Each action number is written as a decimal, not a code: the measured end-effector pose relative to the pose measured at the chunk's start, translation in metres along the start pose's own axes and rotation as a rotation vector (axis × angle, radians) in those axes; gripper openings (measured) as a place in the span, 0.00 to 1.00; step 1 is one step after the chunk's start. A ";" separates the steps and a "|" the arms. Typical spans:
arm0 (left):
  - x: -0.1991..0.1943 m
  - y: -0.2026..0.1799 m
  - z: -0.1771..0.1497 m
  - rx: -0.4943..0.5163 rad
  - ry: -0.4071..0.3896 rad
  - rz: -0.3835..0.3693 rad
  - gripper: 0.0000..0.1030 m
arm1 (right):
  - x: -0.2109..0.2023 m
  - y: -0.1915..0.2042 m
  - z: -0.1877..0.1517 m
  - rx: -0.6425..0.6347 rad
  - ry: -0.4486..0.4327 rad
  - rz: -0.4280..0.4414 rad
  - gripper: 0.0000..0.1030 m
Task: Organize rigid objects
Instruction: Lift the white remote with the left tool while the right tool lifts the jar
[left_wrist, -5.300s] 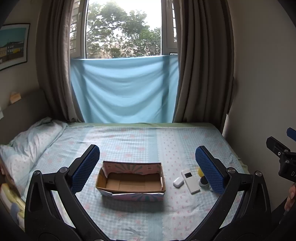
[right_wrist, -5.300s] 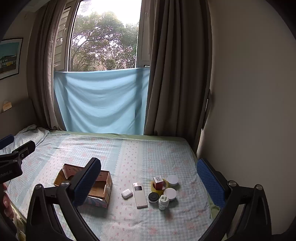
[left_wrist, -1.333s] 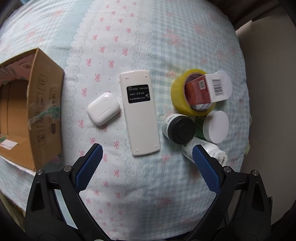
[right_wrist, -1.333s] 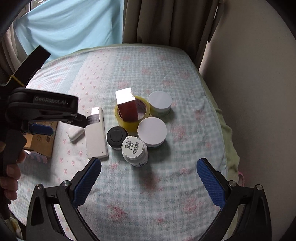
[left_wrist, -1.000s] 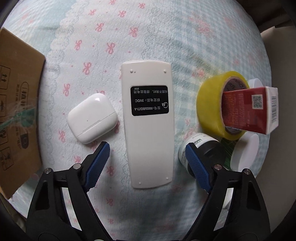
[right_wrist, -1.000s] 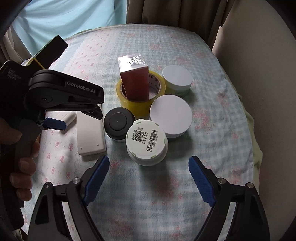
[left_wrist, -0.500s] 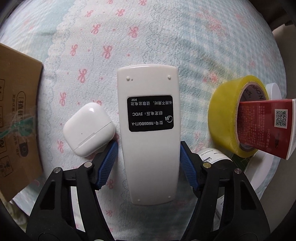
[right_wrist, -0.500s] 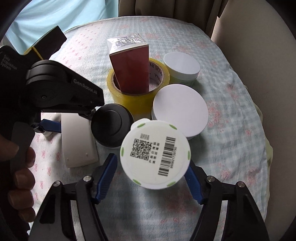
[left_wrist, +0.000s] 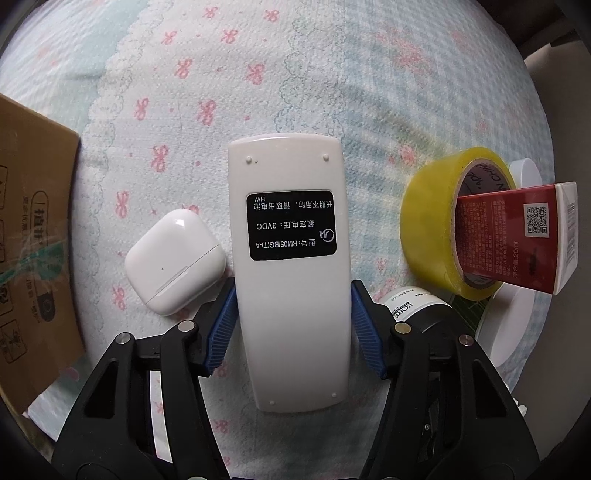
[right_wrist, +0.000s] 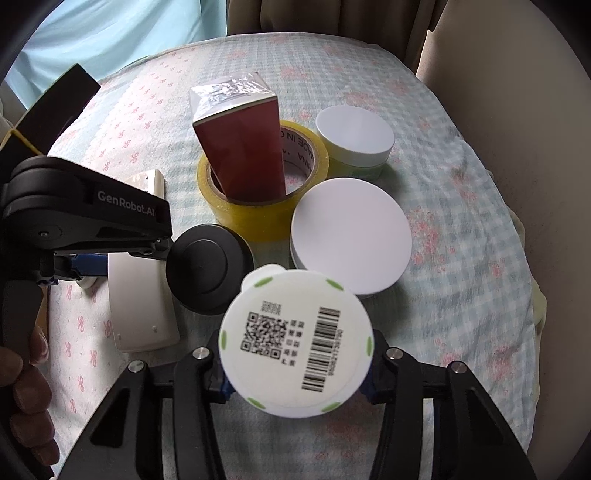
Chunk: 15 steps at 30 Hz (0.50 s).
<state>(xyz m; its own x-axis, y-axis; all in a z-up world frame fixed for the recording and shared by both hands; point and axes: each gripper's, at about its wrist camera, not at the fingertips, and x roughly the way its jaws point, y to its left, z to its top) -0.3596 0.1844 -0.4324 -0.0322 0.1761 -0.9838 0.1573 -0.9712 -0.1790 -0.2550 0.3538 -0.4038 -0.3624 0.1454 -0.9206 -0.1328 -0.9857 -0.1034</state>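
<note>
Left claw (left_wrist: 293, 325) clamped on smooth white slab remote (left_wrist: 290, 266); right claw (right_wrist: 295, 365) around round barcode-lidded bottle (right_wrist: 295, 341).

White remote (left_wrist: 291, 273) face down on the bedspread, label up, earbud case (left_wrist: 174, 261) just left. Red carton (right_wrist: 240, 147) stands tilted inside yellow tape roll (right_wrist: 258, 206); white-lidded bottle (right_wrist: 295, 343), black-lidded jar (right_wrist: 205, 264), two white-lidded jars (right_wrist: 351, 236) clustered alongside.

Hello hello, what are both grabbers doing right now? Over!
Left hand-held gripper shut on remote. Right hand-held gripper shut on white bottle. Earbud case and black-lidded jar crowd close beside.
</note>
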 end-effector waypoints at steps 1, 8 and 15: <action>-0.003 0.001 0.000 -0.002 -0.002 -0.010 0.53 | -0.001 -0.001 0.000 0.001 -0.003 0.003 0.44; -0.023 0.004 -0.004 0.019 -0.032 -0.042 0.53 | -0.015 -0.003 -0.004 -0.017 -0.042 0.008 0.44; -0.053 0.016 -0.015 0.007 -0.059 -0.103 0.53 | -0.036 -0.002 -0.010 -0.020 -0.077 0.003 0.44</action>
<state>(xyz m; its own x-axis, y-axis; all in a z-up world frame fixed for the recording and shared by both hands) -0.3404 0.1622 -0.3829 -0.1055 0.2657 -0.9583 0.1435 -0.9495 -0.2790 -0.2327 0.3501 -0.3743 -0.4325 0.1477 -0.8895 -0.1139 -0.9875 -0.1086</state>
